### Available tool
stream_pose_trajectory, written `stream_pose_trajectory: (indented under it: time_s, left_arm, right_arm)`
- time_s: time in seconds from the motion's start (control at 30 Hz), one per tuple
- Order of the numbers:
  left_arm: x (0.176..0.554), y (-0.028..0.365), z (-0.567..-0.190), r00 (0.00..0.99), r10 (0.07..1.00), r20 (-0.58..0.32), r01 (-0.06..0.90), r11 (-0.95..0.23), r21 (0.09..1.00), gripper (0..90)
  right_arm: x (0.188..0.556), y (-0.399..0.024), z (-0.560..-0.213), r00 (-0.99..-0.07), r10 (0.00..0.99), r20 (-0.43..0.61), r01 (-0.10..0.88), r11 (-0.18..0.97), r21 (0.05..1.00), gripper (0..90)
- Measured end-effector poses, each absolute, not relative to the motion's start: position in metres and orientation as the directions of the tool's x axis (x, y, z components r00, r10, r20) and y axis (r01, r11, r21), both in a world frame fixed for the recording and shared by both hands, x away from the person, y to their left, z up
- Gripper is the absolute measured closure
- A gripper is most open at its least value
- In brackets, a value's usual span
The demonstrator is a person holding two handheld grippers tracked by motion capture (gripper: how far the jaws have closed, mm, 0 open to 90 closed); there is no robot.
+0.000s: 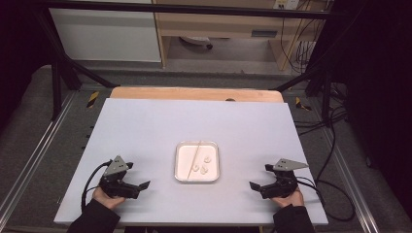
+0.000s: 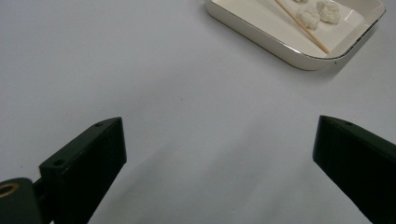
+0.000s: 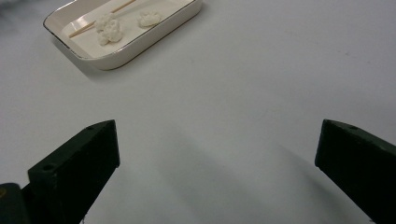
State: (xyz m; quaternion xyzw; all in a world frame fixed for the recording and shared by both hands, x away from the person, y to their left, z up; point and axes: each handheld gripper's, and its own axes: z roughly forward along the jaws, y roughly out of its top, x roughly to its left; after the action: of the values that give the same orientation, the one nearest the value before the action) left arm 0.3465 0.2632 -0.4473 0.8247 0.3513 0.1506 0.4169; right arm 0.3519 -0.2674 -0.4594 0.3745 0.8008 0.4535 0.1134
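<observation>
A small white tray with a thin metallic rim sits in the middle of the white tabletop. In it lie a wooden skewer and three small white lumps. My left gripper rests near the front edge to the tray's left, open, nothing between its jaws. My right gripper mirrors it to the tray's right, also open and bare. In the left gripper view, the gripper faces bare table with the tray, skewer and lumps at upper right. In the right gripper view, the gripper has the tray, skewer and lumps at upper left.
The white tabletop ends in a wooden strip at the far side. Black frame struts rise at the back corners. Cables trail on the floor to the right. A wooden shelf unit stands behind the table.
</observation>
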Motion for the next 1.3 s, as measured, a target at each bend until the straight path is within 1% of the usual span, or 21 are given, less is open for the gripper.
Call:
stream_pose_trajectory:
  time_s: [0.7, 1.3]
  left_arm:
    - [0.349, 0.253, -0.443, 0.703, 0.710, -0.042, 0.458, -0.406, 0.791, 3.3]
    - [0.351, 0.228, -0.428, 0.701, 0.712, -0.036, 0.458, -0.410, 0.789, 3.8]
  right_arm:
    - [0.352, -0.267, -0.459, -0.694, 0.702, 0.160, 0.491, 0.299, 0.818, 0.6]
    - [0.352, -0.267, -0.459, -0.692, 0.707, 0.146, 0.492, 0.315, 0.812, 0.6]
